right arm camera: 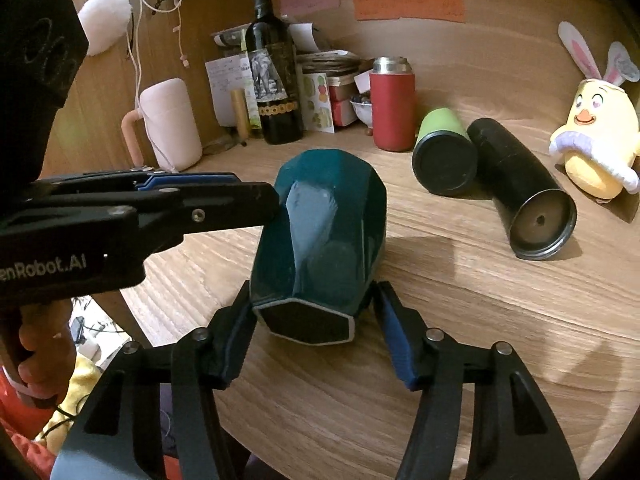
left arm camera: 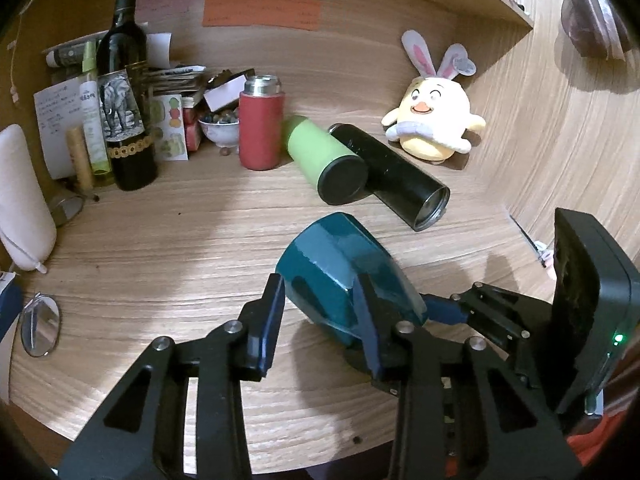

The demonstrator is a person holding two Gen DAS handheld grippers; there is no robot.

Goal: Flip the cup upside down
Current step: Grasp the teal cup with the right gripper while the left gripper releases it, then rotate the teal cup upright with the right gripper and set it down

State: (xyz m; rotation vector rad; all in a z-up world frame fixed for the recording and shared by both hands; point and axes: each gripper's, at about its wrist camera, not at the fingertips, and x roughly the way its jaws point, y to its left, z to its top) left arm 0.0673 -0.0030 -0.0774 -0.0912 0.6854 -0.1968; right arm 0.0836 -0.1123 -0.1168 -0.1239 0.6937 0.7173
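Wood-grain surface [right arm camera: 480, 320] with a teal faceted cup [right arm camera: 320, 236] lying on its side near the front edge.
Glossy and rigid, probably ceramic, so likely heavy, slick and breakable; the flat facets near the hexagonal rim seem the safest hold. Left gripper [left arm camera: 320, 320] has its fingers pressed against the cup's sides, grasping it; right gripper [right arm camera: 316, 336] straddles the rim end, fingers spread and released.

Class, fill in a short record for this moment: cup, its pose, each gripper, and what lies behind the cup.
cup: teal faceted cup
pose: tilted on its side over the wooden table
left gripper: shut on cup
right gripper: fingers straddle the cup's end, contact unclear
behind: green tumbler and black flask, both lying down
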